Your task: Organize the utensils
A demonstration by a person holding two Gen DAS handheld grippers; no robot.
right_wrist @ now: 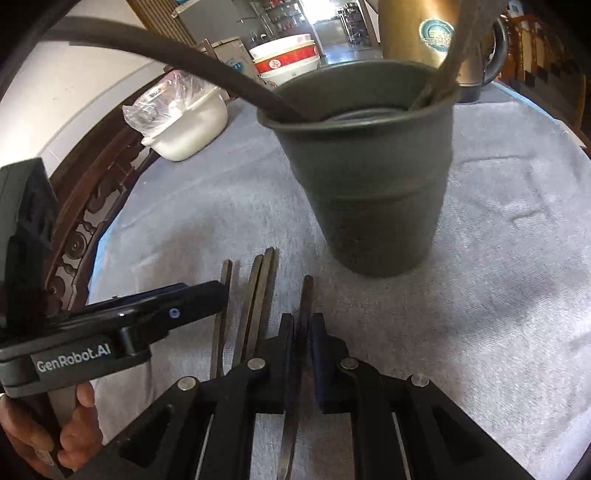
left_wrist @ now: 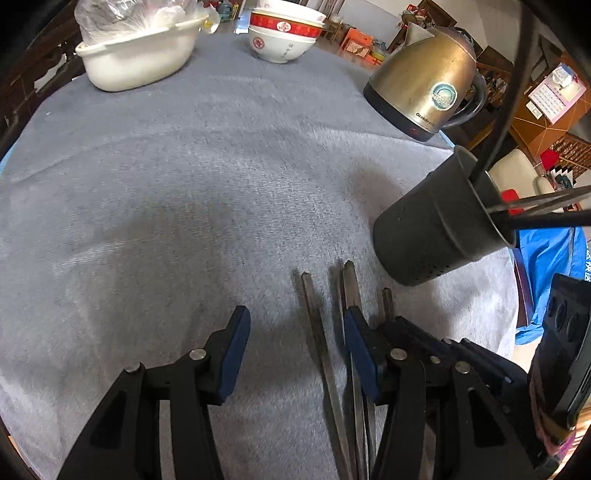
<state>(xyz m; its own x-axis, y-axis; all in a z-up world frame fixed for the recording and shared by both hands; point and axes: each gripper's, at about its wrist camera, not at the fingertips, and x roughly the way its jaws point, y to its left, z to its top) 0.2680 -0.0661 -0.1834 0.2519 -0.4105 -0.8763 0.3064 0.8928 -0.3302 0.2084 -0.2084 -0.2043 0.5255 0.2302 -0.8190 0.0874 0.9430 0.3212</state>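
Note:
Several dark metal chopsticks [left_wrist: 314, 325] lie side by side on the grey tablecloth, also in the right wrist view [right_wrist: 255, 295]. A dark green utensil cup [right_wrist: 369, 177] stands just beyond them with a black ladle handle [right_wrist: 177, 55] and chopsticks inside; it also shows in the left wrist view [left_wrist: 436, 229]. My left gripper [left_wrist: 295, 328] is open over the cloth, its right finger over the chopsticks. My right gripper [right_wrist: 303, 328] is shut on one chopstick [right_wrist: 306, 295], the rightmost of the row.
A gold electric kettle [left_wrist: 424, 85] stands behind the cup. Stacked red-and-white bowls [left_wrist: 284, 33] and a white tub [left_wrist: 136, 62] holding a plastic bag stand at the far side. The cloth's edge and a dark wooden chair [right_wrist: 85, 221] lie to the left.

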